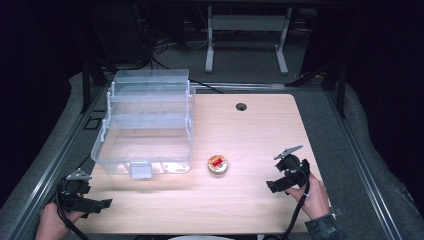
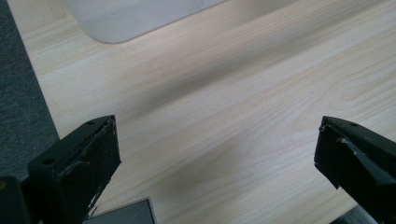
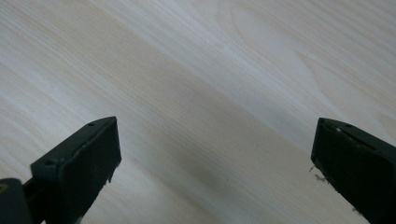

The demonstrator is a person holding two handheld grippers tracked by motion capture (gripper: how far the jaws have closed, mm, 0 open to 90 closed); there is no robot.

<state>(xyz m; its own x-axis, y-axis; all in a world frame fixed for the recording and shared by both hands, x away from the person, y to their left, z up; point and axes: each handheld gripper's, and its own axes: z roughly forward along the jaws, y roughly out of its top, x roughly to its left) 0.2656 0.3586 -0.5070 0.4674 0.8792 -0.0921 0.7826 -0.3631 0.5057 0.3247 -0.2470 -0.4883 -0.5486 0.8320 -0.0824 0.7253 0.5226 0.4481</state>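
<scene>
In the high view, the person is holding the left gripper at the near left corner of the wooden table and the right gripper near the right edge. Both are sitting well apart from everything else, probably so that the middle stays free for the work. A clear plastic organizer box with its tiers spread open is standing on the far left half, seemingly opened so that something can go in. A small round tin with a red piece on top is lying just to the right of the box's near corner, between the two grippers and closer to the right one, so it looks like the thing to be picked up.

In the left gripper view, the left gripper is pointing down over bare wood with its jaws standing wide apart and nothing between them. The rounded corner of the box is showing at the far edge.

In the right gripper view, the right gripper is likewise hanging over bare tabletop, jaws spread wide and gripping nothing, ready, I judge, to reach left for the tin.
</scene>
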